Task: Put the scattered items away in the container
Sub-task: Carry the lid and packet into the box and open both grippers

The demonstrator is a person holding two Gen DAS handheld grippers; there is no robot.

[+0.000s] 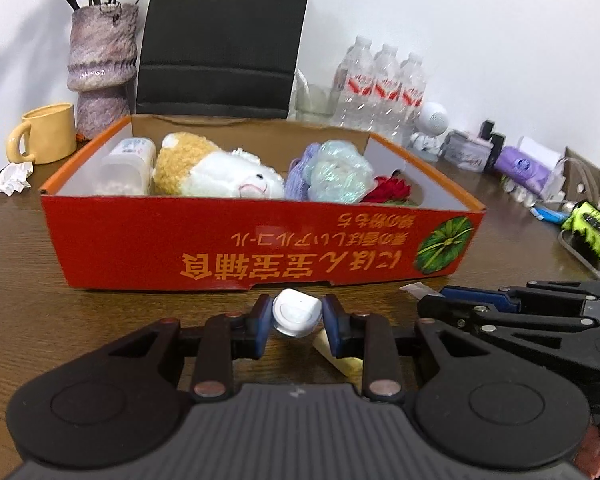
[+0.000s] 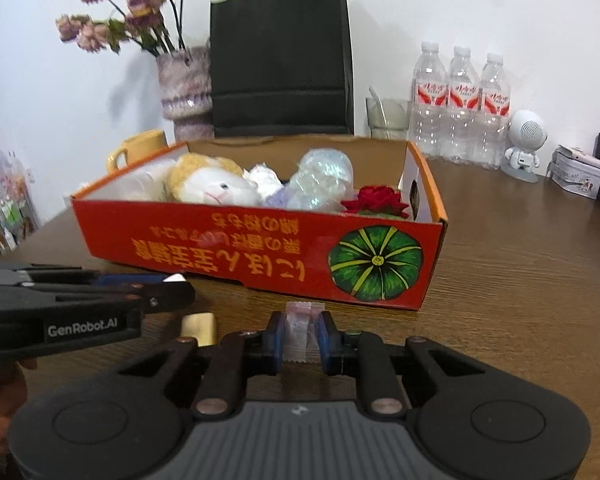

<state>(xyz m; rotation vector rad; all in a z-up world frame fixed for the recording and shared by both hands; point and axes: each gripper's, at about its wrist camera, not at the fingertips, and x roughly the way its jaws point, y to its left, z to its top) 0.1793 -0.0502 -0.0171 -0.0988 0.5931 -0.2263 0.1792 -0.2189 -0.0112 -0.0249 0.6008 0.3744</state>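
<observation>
The red cardboard box (image 1: 204,240) stands on the wooden table and holds a plush toy (image 1: 216,172), a plastic jar (image 1: 126,166), an iridescent wrapped bundle (image 1: 336,172) and a red flower (image 1: 392,190). My left gripper (image 1: 296,316) is shut on a small white case (image 1: 296,314), just in front of the box's near wall. My right gripper (image 2: 302,336) is shut on a clear pink sachet (image 2: 300,332), in front of the box (image 2: 260,256). A pale yellow piece (image 1: 336,354) lies on the table under the left gripper; it also shows in the right wrist view (image 2: 198,328).
Behind the box stand a purple vase (image 1: 100,68), a yellow mug (image 1: 46,134), a black bag (image 1: 224,40), three water bottles (image 1: 380,88) and a white robot figure (image 1: 430,126). Crumpled tissue (image 1: 6,178) lies at the left. Clutter lines the right edge (image 1: 532,172).
</observation>
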